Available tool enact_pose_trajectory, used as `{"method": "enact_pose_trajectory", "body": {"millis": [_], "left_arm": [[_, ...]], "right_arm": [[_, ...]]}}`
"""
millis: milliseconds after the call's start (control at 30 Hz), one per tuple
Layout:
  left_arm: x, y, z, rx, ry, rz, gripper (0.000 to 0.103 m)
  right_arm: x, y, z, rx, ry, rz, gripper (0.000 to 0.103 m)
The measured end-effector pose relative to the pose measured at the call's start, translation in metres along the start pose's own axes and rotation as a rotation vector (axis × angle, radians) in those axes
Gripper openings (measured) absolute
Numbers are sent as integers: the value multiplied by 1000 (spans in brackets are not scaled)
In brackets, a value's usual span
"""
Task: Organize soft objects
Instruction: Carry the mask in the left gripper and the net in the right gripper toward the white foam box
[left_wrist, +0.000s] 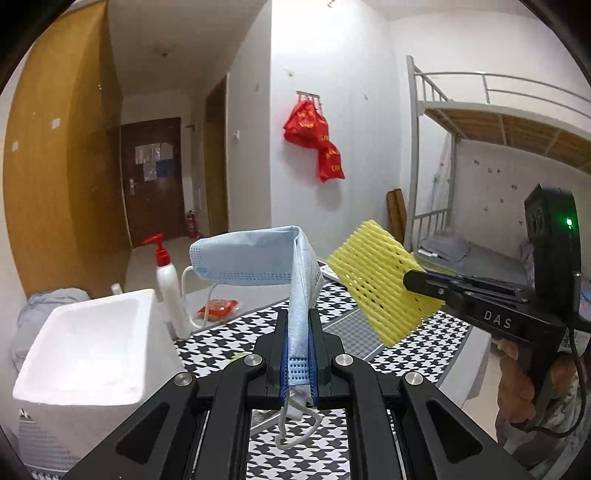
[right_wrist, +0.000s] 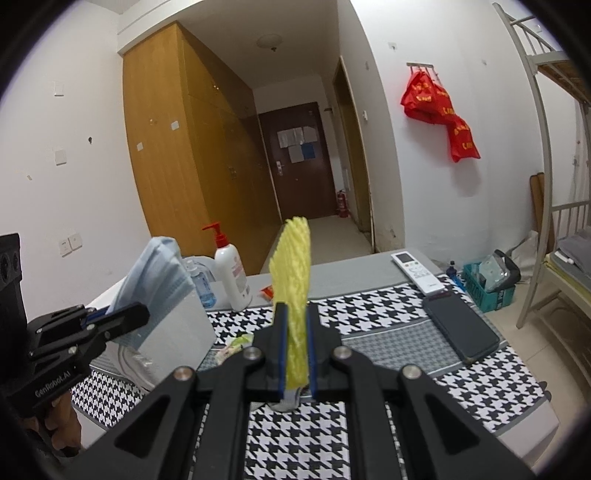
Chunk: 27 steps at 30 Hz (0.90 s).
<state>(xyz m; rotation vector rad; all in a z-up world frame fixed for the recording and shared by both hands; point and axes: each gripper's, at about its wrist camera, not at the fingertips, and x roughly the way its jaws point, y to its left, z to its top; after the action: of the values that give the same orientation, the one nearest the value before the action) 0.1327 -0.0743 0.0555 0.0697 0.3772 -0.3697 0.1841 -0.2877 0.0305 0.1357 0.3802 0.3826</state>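
Blue face mask (left_wrist: 258, 258) is clamped upright in the left gripper (left_wrist: 298, 350), lifted above the houndstooth cloth (left_wrist: 314, 454) and just right of the white foam box (left_wrist: 85, 343). Yellow foam net (right_wrist: 293, 280) is pinched edge-on in the right gripper (right_wrist: 295, 354), right of the box, well apart from it. Likely step: both soft items are to be dropped into the box, mask first, released only once past the rim. Room beyond the box is tight: pump bottle (right_wrist: 231, 273) just behind it. Phone (right_wrist: 460, 326) and remote (right_wrist: 417, 271) lie far right. A small wrapper (right_wrist: 236, 343), possibly, sits beside the box.
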Motion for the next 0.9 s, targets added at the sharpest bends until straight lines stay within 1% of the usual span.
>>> {"method": "enact_pose_trajectory", "body": {"millis": [167, 333, 500, 900], "left_arm": [[-10, 16, 2, -30, -18, 35, 9], [-20, 26, 1, -33, -36, 50, 9], [-29, 39, 2, -58, -58, 71, 9], [-43, 70, 1, -107, -67, 121, 9]], "right_arm": [[4, 13, 4, -2, -15, 23, 12], [10, 28, 8, -18, -23, 45, 12], [16, 45, 14, -36, -22, 65, 12], [27, 75, 23, -68, -14, 117, 12]]}}
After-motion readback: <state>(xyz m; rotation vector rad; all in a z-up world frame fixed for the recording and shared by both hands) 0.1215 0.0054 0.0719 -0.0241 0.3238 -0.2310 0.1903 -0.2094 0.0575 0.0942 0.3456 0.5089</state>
